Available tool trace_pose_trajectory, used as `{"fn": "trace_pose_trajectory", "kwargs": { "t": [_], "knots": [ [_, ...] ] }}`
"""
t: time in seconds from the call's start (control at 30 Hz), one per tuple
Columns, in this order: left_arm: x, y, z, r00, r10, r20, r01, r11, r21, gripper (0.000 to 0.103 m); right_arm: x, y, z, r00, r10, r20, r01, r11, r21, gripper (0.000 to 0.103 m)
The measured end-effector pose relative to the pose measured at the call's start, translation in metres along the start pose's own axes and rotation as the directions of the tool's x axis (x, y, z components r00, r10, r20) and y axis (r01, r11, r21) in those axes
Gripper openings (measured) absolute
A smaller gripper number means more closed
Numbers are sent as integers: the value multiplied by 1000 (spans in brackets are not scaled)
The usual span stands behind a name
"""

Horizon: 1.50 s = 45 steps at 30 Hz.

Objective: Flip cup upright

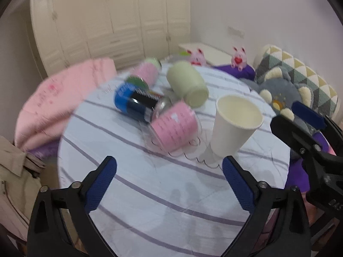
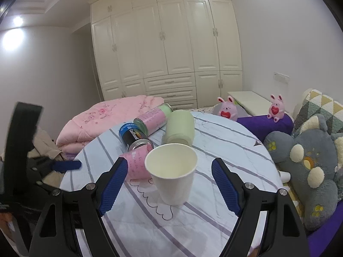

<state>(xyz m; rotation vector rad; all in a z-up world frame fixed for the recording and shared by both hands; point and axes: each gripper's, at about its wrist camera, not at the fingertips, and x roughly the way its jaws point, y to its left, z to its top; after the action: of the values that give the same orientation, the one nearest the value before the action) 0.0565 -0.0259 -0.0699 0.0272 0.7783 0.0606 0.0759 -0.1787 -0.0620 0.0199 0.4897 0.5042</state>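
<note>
On my round striped-cloth desk (image 2: pixel 214 141), left to right: blue-and-black cylindrical can (image 2: pixel 134 137) on its side; pink-labelled can (image 2: pixel 137 167) on its side; white paper cup (image 2: pixel 172 177) upright, between my right tool (image 2: pixel 169 184) fingers, untouched. Both tools spread, empty; left tool (image 1: pixel 169 184) near desk edge.

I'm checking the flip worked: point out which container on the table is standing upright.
The white paper cup, open mouth up, nearest the right gripper. The green tub, blue can and pink containers lie on their sides.
</note>
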Motion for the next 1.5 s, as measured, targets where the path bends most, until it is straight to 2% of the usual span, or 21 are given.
{"fn": "trace_pose_trajectory", "kwargs": {
  "t": [0.07, 0.37, 0.63, 1.17, 1.5],
  "knots": [
    [-13, 1, 1, 999, 20, 44, -20, 1000, -4, 102, -8, -1, 1, 1000, -27, 8, 27, 1000, -4, 82],
    [-45, 4, 3, 988, 68, 139, -61, 997, -49, 103, -40, -3, 7, 995, -89, 35, 88, 996, 30, 82],
    [-66, 4, 4, 979, 58, 193, -43, 996, -81, 103, -59, 4, 14, 994, -90, 68, 89, 996, 21, 82],
    [-83, 6, 4, 976, 35, 214, -12, 994, -106, 103, -68, 15, 20, 992, -93, 80, 93, 996, 7, 82],
    [-88, 4, 5, 973, -6, 232, 30, 995, -99, 103, -69, 24, 23, 993, -79, 84, 81, 997, -12, 82]
  ]
}}
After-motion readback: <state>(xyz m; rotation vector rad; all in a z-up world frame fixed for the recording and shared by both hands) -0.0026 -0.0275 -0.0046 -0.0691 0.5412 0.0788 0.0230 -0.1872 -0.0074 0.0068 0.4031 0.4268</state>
